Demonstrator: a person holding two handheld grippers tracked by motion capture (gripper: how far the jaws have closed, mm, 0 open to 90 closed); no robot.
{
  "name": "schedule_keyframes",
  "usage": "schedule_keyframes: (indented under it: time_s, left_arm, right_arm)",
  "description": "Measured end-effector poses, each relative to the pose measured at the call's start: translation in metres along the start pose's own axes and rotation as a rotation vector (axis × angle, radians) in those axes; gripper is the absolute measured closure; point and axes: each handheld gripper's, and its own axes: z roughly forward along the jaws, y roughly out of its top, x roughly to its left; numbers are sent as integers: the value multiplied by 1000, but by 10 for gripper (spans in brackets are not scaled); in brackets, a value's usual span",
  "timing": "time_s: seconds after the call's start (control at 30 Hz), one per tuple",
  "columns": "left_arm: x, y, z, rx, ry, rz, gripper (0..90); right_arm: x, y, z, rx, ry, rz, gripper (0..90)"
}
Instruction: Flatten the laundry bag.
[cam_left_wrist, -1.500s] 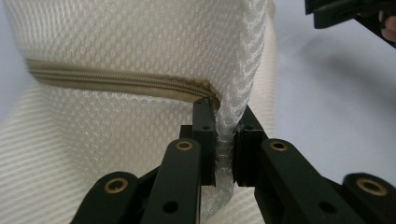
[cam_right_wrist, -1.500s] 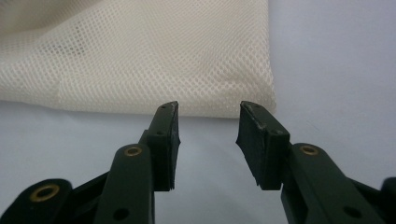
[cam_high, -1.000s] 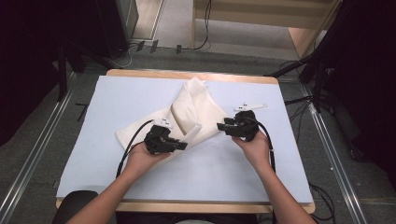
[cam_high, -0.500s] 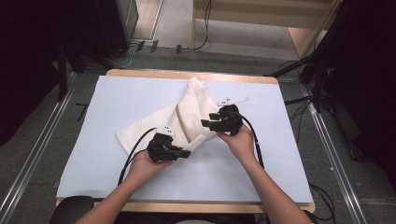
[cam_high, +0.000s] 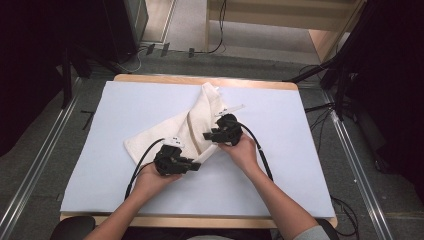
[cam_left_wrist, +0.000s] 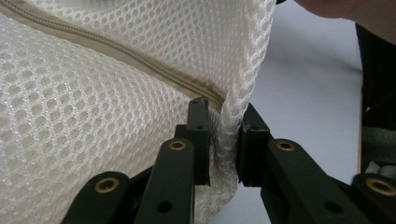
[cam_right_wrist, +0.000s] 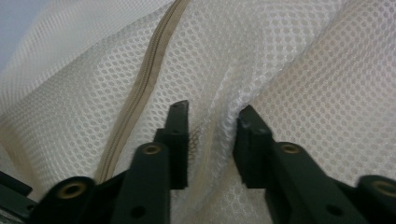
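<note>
Hands converge at mid-table: your left gripper (cam_high: 196, 165) pinches the mesh bag (cam_high: 200, 117)'s near edge – jaws just easing – beside its zipper (cam_left_wrist: 140, 63). Your right gripper (cam_high: 206, 136) has been closing around a raised fold – whether the pads press is unclear.

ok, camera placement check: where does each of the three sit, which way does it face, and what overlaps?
High view: above the person's side, facing forward and down on the table; both forearms, left hand-held gripper and right hand-held gripper on the mesh bag.
Left gripper view: rides the left hand-held gripper, looking along its jaws at a mesh fold between them, beside the zipper.
Right gripper view: rides the right hand-held gripper, looking along its jaws, mesh ridge between.
Shared: all show the mesh bag; both gripper views show the zipper.
</note>
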Motion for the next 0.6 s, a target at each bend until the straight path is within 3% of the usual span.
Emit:
schedule_keyframes:
  time_s: [0.1, 0.37, 0.5, 0.6]
  left_arm:
    - [-1, 1, -3, 17, -11, -3, 724]
    - [-3, 6, -26, 26, -10, -18, 597]
    - [0, 7, -46, -7, 8, -26, 569]
    - [7, 5, -61, -31, 44, -42, 563]
  right_arm:
    - [2, 0, 1, 13, -7, -23, 834]
    - [0, 1, -4, 4, -4, -16, 834]
    - [-1, 2, -6, 1, -11, -18, 834]
    - [-1, 2, -8, -2, -8, -11, 834]
